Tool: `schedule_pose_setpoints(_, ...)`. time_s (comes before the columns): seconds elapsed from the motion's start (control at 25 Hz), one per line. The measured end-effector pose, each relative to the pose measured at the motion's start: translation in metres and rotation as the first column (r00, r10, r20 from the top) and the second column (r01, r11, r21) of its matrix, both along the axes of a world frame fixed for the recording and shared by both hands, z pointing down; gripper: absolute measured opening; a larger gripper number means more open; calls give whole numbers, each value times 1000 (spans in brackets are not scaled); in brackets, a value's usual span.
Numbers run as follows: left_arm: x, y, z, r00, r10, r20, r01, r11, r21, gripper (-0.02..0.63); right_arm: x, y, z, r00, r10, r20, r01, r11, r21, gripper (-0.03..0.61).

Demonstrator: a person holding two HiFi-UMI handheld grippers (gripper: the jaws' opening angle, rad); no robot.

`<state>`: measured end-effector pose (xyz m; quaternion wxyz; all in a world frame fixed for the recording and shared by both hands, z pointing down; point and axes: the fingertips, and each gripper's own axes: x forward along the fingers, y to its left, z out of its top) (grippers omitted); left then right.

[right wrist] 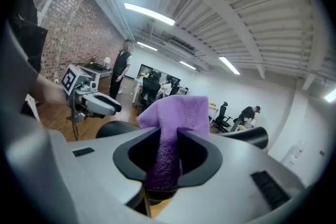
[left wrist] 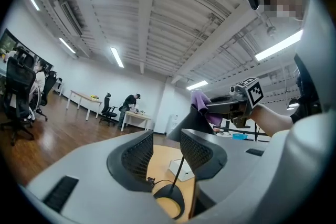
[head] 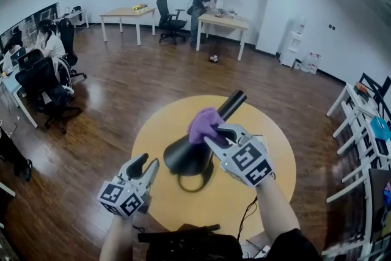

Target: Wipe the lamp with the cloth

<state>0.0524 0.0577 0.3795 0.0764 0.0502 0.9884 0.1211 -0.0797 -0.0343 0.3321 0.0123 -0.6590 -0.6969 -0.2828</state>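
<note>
Over the round table [head: 272, 150], the purple cloth [head: 204, 123] is clamped in the right gripper [head: 215, 134] and set against the black lamp [head: 183, 157].

The cloth is pinched between the right gripper's closed jaws, with a fold standing beyond the tips, and is laid where the lamp's cone shade meets its tubular neck. The left gripper [head: 146, 163] is held just left of the shade, apart from it, with its jaws parted and nothing gripped. The lamp's thin stem [left wrist: 182, 166] is shown only in the left gripper view, seen through the jaw gap beyond the pads, above the ring base [left wrist: 169, 198]. The pinch on the cloth is shown close up only in the right gripper view. The lamp's whole outline is given only by the head view.
</note>
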Motion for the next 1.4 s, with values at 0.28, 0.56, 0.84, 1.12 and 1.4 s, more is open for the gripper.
schedule_pose_setpoints(0.28,11,7,8,1000,-17,-6,17,1000,26,160,78,16,36,979,-169,112,144,968,207,94)
schedule_pose_setpoints(0.56,16,7,6,999,-32,2,32,999,28,160,110,21,48,948,-286,140,240,931,276,94)
schedule_pose_setpoints(0.84,21,9,5,999,-40,6,40,999,32,160,32,21,4,957,-110,269,56,978,200,94)
schedule_pose_setpoints(1.12,13,15,-1,999,-32,7,32,999,9,160,-62,13,-29,909,158,386,-190,981,46,94)
schedule_pose_setpoints(1.4,3,7,-5,999,-48,-8,47,999,-21,160,-65,17,-30,899,149,412,-185,981,50,94)
